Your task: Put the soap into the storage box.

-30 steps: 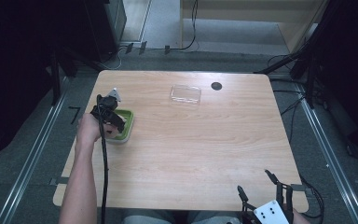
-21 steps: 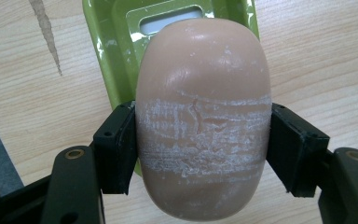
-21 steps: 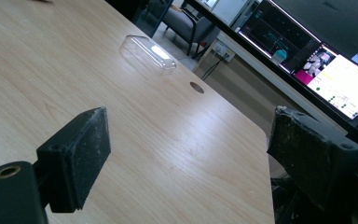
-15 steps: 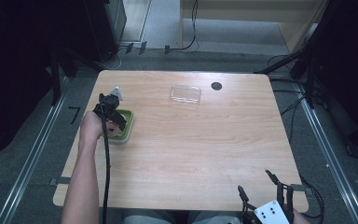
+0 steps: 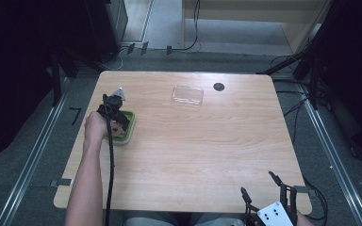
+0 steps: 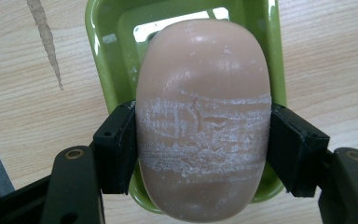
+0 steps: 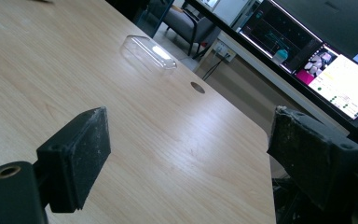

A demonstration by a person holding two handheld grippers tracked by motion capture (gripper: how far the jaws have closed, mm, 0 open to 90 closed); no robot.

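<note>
Black and matte, the two jaws of the right gripper (image 7: 186,158) stand spread wide with nothing between them; their square pads (image 7: 81,149) are scuffed and dusted with pale residue. In the high view this gripper (image 5: 266,200) sits at the near right edge of the table (image 5: 207,155), a white plate with dark dots on top of it. The tabletop is pale wood laminate with a fine straight grain and rounded corners.

Farther in, on the left side, the left hand (image 5: 94,128) holds the left gripper (image 6: 203,149) over a green soap dish (image 6: 261,46). Its jaws are pinched on a bar of soap (image 6: 204,116), one blocky black pad (image 6: 117,144) pressed to each long flank. The soap is a smooth, rounded oblong, pinkish beige, with a waist band of white, flaky scratch marks where the surface has been scored. It sits over the dish's well; whether its underside touches the dish I cannot tell. The dish is glossy lime plastic, rectangular with rounded corners and a raised rim, and in the high view it (image 5: 127,134) rests near the table's left edge.

Beyond, toward the far edge, lies a clear plastic lid (image 5: 187,94), shallow and rectangular with soft corners, catching a glint of light. Just to its right is a small dark round hole (image 5: 218,86) in the tabletop.
</note>
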